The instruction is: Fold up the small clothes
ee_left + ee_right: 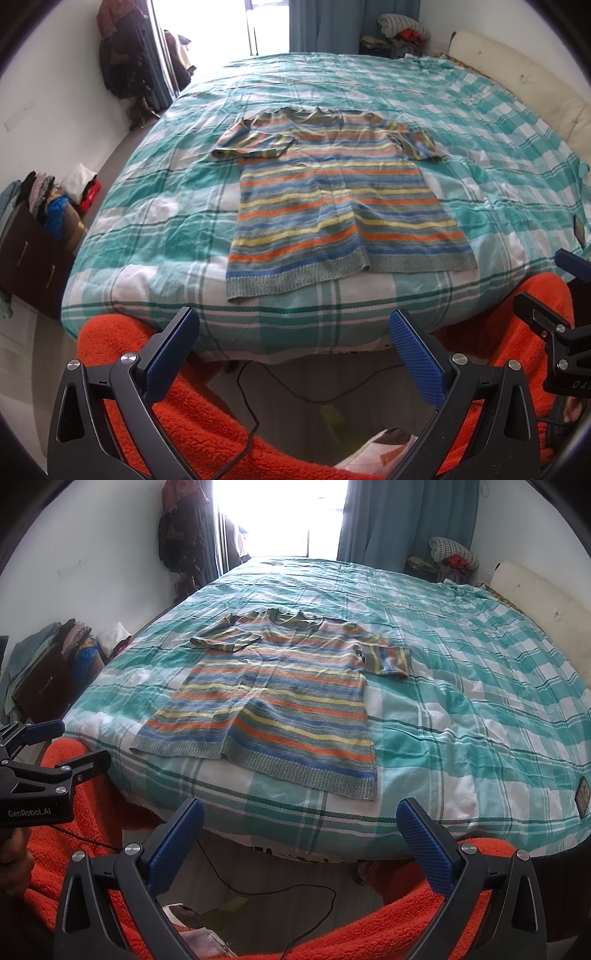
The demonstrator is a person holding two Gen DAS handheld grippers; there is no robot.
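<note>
A small striped knit sweater (332, 192) in orange, blue, yellow and grey lies flat on the bed, hem toward me, its two short sleeves folded in. It also shows in the right wrist view (273, 698). My left gripper (295, 325) is open and empty, held off the bed's near edge, below the hem. My right gripper (299, 814) is open and empty, also off the near edge, right of the hem. The right gripper shows at the right edge of the left wrist view (554, 291), and the left gripper at the left edge of the right wrist view (70, 746).
The bed (480, 155) has a teal and white checked cover. An orange fleece (207, 417) lies below the grippers. A black cable (280, 890) runs on the floor. A dark drawer unit (26, 254) piled with clothes stands left. A cream headboard (546, 598) is at the right.
</note>
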